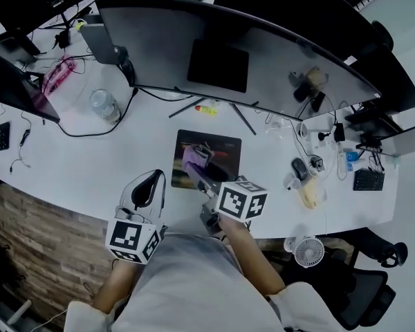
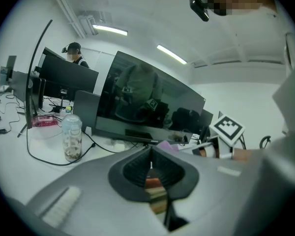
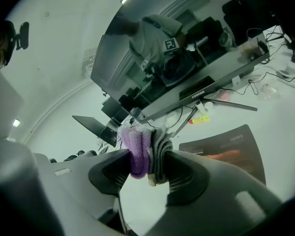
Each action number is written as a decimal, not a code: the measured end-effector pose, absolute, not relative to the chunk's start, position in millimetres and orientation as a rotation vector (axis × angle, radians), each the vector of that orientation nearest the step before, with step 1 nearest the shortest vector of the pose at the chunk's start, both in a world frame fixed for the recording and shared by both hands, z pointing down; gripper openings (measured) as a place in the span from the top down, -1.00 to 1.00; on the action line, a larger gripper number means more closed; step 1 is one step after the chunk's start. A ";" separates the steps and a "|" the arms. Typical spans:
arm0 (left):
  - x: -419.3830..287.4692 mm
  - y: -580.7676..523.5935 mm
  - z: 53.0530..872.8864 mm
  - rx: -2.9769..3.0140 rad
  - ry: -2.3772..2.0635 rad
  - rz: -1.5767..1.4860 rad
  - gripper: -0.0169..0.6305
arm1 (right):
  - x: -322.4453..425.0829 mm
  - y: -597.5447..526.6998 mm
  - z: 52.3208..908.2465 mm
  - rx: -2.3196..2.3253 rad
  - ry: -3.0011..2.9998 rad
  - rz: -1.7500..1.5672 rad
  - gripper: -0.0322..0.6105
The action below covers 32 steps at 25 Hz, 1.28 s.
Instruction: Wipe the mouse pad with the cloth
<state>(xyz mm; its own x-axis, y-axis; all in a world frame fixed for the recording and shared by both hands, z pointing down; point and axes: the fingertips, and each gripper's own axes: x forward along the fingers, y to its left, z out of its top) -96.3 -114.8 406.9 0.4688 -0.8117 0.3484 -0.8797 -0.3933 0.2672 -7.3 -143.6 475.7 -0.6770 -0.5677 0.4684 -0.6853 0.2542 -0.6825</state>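
Right gripper [image 3: 148, 162]: held in the person's right hand; its fingers are closed narrowly on the cloth [image 3: 143, 154], and the marker cube is seen nearest the person in the head view.
Cloth: a bunched piece, purple on one side and grey on the other, is pinched between the two right pads and stands up past the fingertips.
Mouse pad [image 1: 220, 149]: a dark rectangle with a printed picture, laid flat on the white desk [image 1: 83, 161]. In the head view its near left part is overlapped by the right fingertips and the cloth; in the right gripper view it is seen ahead and to the right of the fingers. Whether the cloth is touching the pad cannot be told.
Left gripper [image 1: 148, 185]: the jaws are brought together with nothing between them. It is held to the left of the right fingers, clear of the pad, above the desk's near edge.
Curved monitor [image 1: 249, 54]: stood well beyond both sets of fingers, past the far edge of the pad.
Jar [image 2: 72, 137]: a clear jar is stood upright ahead and to the left of the left fingers, near a black cable.
Small fan [image 1: 308, 250]: seen to the right of the right fingers, beyond the desk's near edge.
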 end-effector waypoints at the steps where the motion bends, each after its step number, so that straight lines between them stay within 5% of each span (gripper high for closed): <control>1: -97.9 -115.7 409.2 2.305 -1.413 0.231 0.95 | -9.5 -146.9 479.0 1.193 -2.378 1.402 0.28; 32: -114.2 -123.7 440.8 2.222 -1.392 0.297 0.95 | -33.9 -206.4 599.8 1.094 -2.148 1.514 0.27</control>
